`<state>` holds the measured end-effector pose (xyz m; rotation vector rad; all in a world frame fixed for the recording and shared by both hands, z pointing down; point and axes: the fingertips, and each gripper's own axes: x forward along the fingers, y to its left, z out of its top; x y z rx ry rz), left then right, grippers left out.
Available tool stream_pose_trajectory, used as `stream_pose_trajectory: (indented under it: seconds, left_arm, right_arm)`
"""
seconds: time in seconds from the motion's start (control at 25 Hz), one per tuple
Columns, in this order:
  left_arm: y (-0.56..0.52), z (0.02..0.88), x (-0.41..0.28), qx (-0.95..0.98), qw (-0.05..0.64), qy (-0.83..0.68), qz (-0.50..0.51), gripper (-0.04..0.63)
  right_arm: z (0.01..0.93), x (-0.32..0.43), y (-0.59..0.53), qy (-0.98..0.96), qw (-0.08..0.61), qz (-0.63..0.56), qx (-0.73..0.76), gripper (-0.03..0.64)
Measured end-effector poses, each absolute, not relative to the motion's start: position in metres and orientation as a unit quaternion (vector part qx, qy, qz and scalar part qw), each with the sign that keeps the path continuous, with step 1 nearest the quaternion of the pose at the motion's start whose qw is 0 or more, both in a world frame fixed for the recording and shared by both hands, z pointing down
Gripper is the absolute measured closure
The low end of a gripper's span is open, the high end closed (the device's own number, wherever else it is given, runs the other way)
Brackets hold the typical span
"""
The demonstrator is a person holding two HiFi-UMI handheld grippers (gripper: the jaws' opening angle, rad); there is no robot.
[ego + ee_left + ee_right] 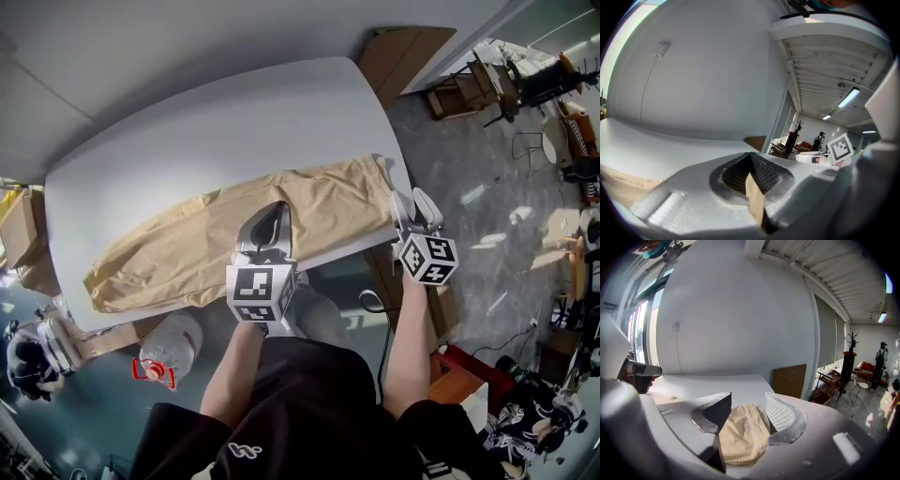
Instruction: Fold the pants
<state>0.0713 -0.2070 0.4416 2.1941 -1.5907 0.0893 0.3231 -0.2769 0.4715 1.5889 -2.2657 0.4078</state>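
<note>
Two grippers work the tan pants [187, 248] lying lengthwise along the white tabletop's [216, 122] near edge: the left gripper [273, 214] is clamped on a fold, the right gripper [413, 202] spread wide, cloth loose between its jaws.

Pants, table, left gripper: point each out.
pants [187, 246], head view, middle of the tan fabric.
table [216, 122], head view, bare top beyond the pants.
left gripper [751, 157], left gripper view, where its tips meet.
</note>
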Motion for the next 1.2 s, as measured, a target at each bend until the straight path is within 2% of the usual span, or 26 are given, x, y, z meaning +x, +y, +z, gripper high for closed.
stream_pose_trajectory:
  seconds: [0.16,0.32,0.52,0.64,0.68,0.76,0.92,1.0,1.2]
  left_arm:
    - [-0.207,0.452,0.099,0.786,0.221,-0.576,0.045,0.594]
    - [-0.207,0.47,0.117,0.78,0.233,-0.577,0.062,0.594]
    - [-0.205,0.487,0.128,0.77,0.244,-0.584,0.075,0.594]
    - [-0.206,0.489,0.136,0.768,0.248,-0.586,0.072,0.594]
    - [-0.207,0.489,0.139,0.769,0.248,-0.585,0.07,0.594]
    - [-0.207,0.488,0.144,0.772,0.247,-0.582,0.067,0.594]
    - [-0.203,0.488,0.143,0.768,0.252,-0.586,0.063,0.594]
    - [-0.198,0.489,0.136,0.762,0.256,-0.592,0.06,0.594]
    - [-0.179,0.485,0.106,0.748,0.257,-0.61,0.053,0.594]
  right_arm:
    - [0.522,0.357,-0.281,-0.787,0.208,0.188,0.55,0.35]
    - [0.576,0.372,-0.274,-0.782,0.215,0.266,0.521,0.332]
    - [0.603,0.364,-0.273,-0.789,0.217,0.285,0.499,0.33]
    - [0.62,0.361,-0.265,-0.788,0.248,0.289,0.483,0.33]
    - [0.624,0.361,-0.263,-0.787,0.26,0.285,0.482,0.335]
    - [0.629,0.362,-0.26,-0.783,0.281,0.28,0.479,0.402]
    - [0.629,0.356,-0.26,-0.785,0.298,0.288,0.46,0.441]
    - [0.628,0.353,-0.259,-0.788,0.304,0.294,0.449,0.506]
    - [0.602,0.346,-0.263,-0.794,0.278,0.277,0.464,0.546]
